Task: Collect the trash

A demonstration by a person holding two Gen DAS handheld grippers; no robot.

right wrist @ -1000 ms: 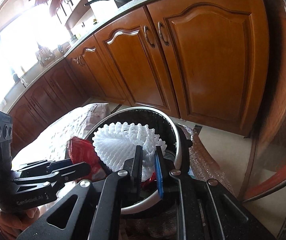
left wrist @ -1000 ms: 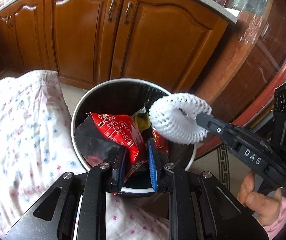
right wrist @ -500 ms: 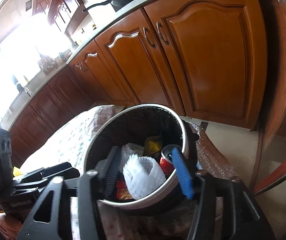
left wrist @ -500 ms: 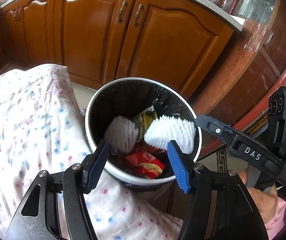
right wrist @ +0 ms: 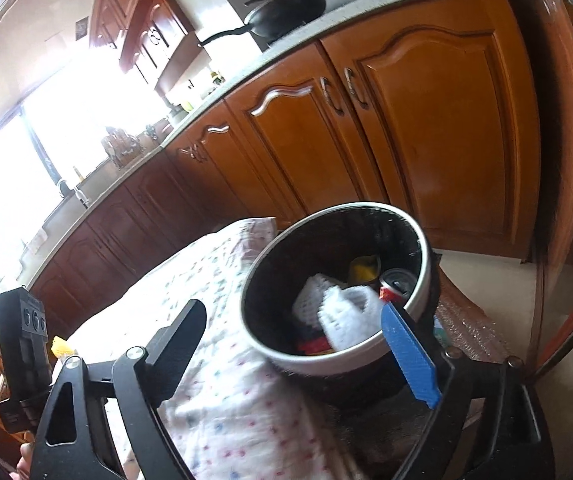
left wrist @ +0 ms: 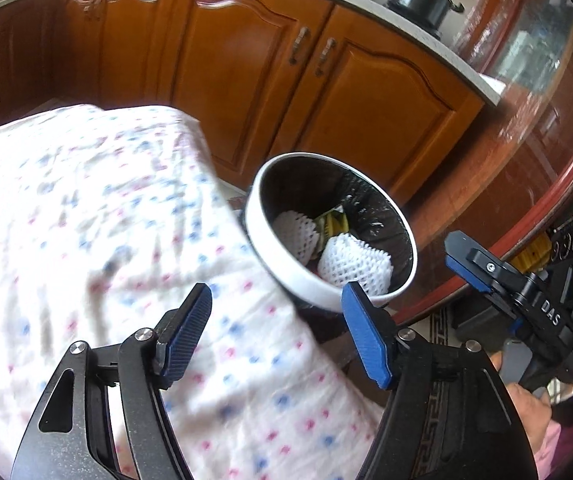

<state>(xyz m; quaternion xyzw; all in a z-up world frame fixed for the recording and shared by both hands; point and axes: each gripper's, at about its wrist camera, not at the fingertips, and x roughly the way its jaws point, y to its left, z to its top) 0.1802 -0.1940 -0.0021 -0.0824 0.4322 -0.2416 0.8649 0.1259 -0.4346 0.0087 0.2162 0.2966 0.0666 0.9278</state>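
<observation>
Trash is already in the round white-rimmed bin with the black liner (left wrist: 328, 236): two white foam-mesh fruit sleeves (left wrist: 352, 266) lie side by side on top of a yellow wrapper (left wrist: 332, 222), a red packet (right wrist: 314, 346) and a dark drink can (right wrist: 397, 280). Both tools have let go. The left hand-held gripper (left wrist: 276, 336) has just been opening, its blue pads standing wide apart with nothing between them, and it hangs over the white cloth with small pink and blue flowers (left wrist: 98, 240) that covers the table. The right hand-held gripper (right wrist: 306, 344) has just been opening too, also empty, its right pad at the bin's near rim. The bin lies ahead and to the right of the left tool, straight ahead of the right one, so the right hand is nearer. I see no loose trash on the cloth; the next piece probably lies outside both views.
</observation>
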